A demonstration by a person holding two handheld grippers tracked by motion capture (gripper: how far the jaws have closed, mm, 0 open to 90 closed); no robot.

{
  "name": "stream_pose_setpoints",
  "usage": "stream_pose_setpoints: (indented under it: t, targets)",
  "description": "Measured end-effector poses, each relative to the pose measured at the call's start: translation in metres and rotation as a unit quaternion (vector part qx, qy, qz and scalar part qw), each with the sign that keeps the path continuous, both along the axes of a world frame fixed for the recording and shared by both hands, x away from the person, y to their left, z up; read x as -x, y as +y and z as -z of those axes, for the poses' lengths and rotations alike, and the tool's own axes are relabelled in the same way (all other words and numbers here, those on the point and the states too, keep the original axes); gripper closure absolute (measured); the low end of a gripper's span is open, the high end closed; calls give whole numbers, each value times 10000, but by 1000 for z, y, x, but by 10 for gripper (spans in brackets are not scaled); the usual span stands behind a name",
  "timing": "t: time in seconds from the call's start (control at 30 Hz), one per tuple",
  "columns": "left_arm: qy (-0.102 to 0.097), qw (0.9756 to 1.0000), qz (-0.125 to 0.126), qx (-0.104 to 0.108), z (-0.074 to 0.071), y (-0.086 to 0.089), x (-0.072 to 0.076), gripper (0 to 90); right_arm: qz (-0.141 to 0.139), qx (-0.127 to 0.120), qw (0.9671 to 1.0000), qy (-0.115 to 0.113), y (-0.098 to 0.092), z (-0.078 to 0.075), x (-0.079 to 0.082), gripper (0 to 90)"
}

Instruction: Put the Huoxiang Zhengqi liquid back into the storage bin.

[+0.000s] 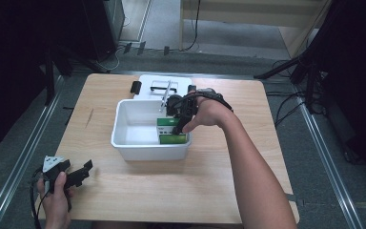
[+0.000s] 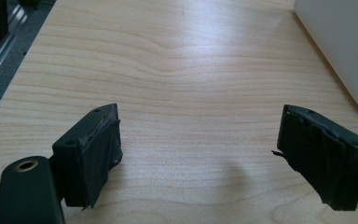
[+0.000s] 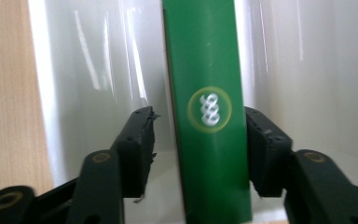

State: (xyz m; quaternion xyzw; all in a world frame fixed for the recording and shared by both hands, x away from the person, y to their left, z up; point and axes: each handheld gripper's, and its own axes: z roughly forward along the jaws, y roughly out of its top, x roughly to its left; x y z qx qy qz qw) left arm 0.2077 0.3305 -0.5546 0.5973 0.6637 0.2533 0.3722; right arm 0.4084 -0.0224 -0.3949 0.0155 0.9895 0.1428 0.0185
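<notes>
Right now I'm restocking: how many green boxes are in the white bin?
2: both green boxes stand in the white bin's right end, by the right gripper. More may be hidden.

No readable text; a white knot emblem on the green box (image 3: pixel 208 107)

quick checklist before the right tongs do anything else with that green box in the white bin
1. Green box sits between the right tongs: ok.
2. Both jaws pressing on the box: not ok; one jaw is at its edge, the other stands off with a gap.
3. Box inside the white bin, against its right side: ok.
4. Second green box beside it is out of the way: cannot tell, the hand covers that spot.
5. Left tongs open, holding nothing, over bare table, away from the bin: ok.
6. Bin lid lying behind the bin: ok.
</notes>
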Motion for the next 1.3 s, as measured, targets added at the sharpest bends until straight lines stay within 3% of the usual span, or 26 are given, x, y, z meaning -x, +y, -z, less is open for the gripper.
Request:
stream_pose_setpoints:
  t: [0.5, 0.77, 0.93, 1.1, 1.2, 1.3]
  targets:
    - [4, 10000, 3, 3, 0, 0, 0, 145, 554, -244, 9981, -147, -19, -34, 8, 329]
    - [7, 10000, 0, -1, 0, 0, 0, 145, 966, -447, 9940, -234, -35, -50, 10, 273]
    - [8, 10000, 0, -2, 0, 0, 0, 144, 1463, -565, 9874, -217, -47, -57, 10, 208]
    - [4, 10000, -3, -1, 0, 0, 0, 145, 2135, -653, 9744, -253, -62, -58, 11, 156]
    - [5, 10000, -3, -3, 0, 0, 0, 145, 2447, -666, 9673, -79, -71, -59, 12, 146]
    - [4, 10000, -4, -7, 0, 0, 0, 144, 2682, -831, 9598, 50, -80, -58, 12, 123]
